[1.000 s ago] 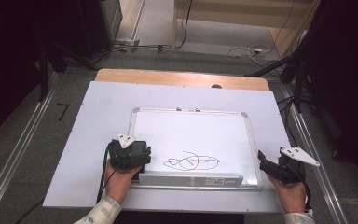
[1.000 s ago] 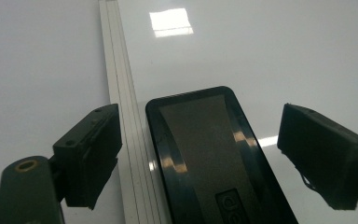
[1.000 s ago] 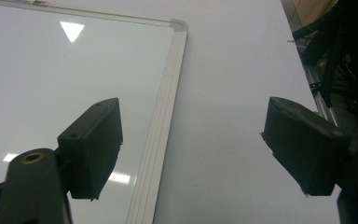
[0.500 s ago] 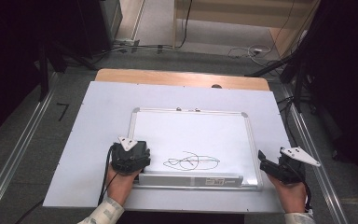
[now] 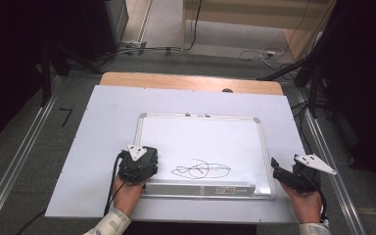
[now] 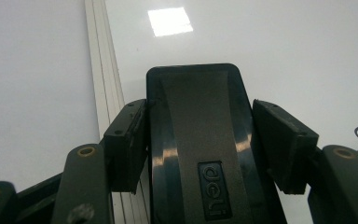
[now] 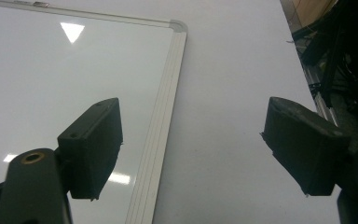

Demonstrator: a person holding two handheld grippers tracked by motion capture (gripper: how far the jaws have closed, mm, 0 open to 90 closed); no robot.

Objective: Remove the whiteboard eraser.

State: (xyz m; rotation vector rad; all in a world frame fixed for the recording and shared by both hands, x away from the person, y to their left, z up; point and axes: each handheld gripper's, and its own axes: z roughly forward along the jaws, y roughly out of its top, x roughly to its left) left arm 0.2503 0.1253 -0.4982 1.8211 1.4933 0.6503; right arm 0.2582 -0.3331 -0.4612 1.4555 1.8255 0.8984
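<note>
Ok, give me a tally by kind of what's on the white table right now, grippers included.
Silver-framed rectangular whiteboard: 1
Black plastic eraser, held in left gripper: 1
Black scribble on the board: 1
Grippers, left and right gripper: 2
Total: 5

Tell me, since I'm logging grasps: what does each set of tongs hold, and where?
Left tongs clamp the black plastic whiteboard eraser by its long sides. Right tongs are open, holding nothing.

Bright overhead light, glare patches on whiteboard (image 6: 270, 56), dark surroundings

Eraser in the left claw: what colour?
Black, with an embossed logo; the eraser shows best in the left gripper view, clamped in the left claw.
</note>
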